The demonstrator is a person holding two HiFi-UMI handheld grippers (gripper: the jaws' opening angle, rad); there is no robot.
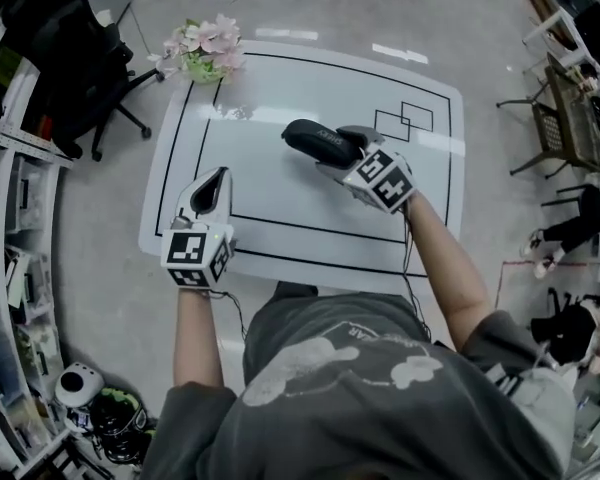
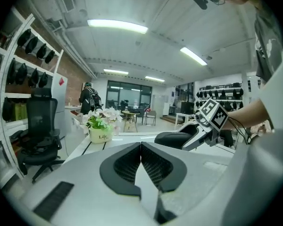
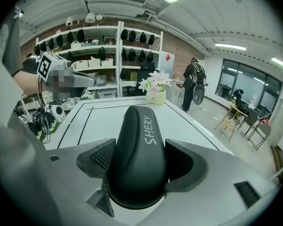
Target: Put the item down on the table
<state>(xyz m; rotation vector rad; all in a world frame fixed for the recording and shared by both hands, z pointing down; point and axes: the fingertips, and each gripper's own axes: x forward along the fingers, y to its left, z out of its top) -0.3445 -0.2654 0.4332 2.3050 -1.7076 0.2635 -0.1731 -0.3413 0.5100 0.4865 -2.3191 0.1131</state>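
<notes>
A black oblong case (image 1: 318, 141) with white lettering sticks out of my right gripper (image 1: 348, 152), which is shut on it above the middle of the white table (image 1: 280, 208). In the right gripper view the case (image 3: 140, 149) fills the space between the jaws, pointing toward the table's far end. My left gripper (image 1: 212, 190) hovers over the table's near left part, shut with nothing in it; its jaws (image 2: 141, 166) meet in the left gripper view. From there the case (image 2: 174, 139) and the right gripper (image 2: 198, 132) show at the right.
A pot of pink flowers (image 1: 202, 52) stands at the table's far left corner. Black lines and small rectangles (image 1: 408, 122) mark the tabletop. An office chair (image 1: 75, 63) and shelves (image 1: 10, 268) stand to the left, chairs (image 1: 560, 118) to the right.
</notes>
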